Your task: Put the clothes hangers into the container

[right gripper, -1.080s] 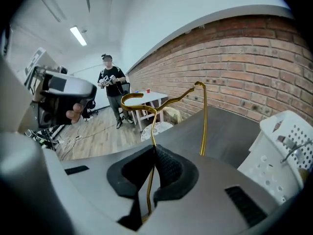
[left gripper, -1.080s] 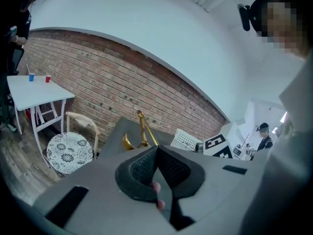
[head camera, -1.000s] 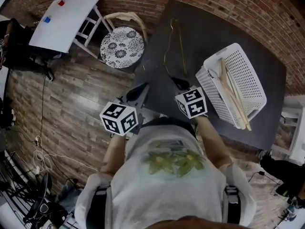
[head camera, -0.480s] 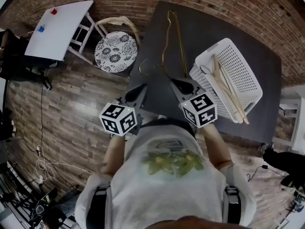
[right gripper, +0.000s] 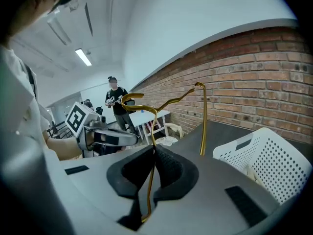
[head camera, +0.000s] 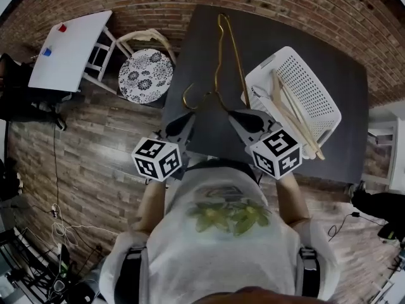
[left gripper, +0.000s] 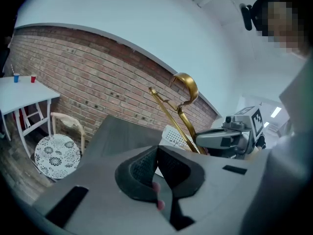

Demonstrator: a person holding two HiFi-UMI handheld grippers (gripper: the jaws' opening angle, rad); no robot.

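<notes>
A gold wire hanger (head camera: 217, 65) hangs tilted above the dark table (head camera: 202, 37), and my right gripper (head camera: 238, 116) is shut on its wire just below the hook. In the right gripper view the wire (right gripper: 149, 114) runs up between the closed pads (right gripper: 164, 163). To the right stands the white perforated basket (head camera: 261, 81) with wooden hangers (head camera: 294, 116) lying inside. My left gripper (head camera: 181, 126) hovers at the table's near edge. Its jaws are together with nothing in them (left gripper: 156, 153), and the hanger's hook (left gripper: 188, 84) shows beyond them.
A round floral stool (head camera: 145, 75) and a white side table (head camera: 66, 49) with small cups stand left of the dark table. A brick wall (head camera: 285, 2) runs behind. A person (right gripper: 115, 104) stands far off in the right gripper view. The basket (right gripper: 264, 151) sits close on the right.
The gold hanger lay flat on the table a second ago; now its hook end is raised in my right gripper, which has shifted right and nearer. The left gripper has barely moved.
</notes>
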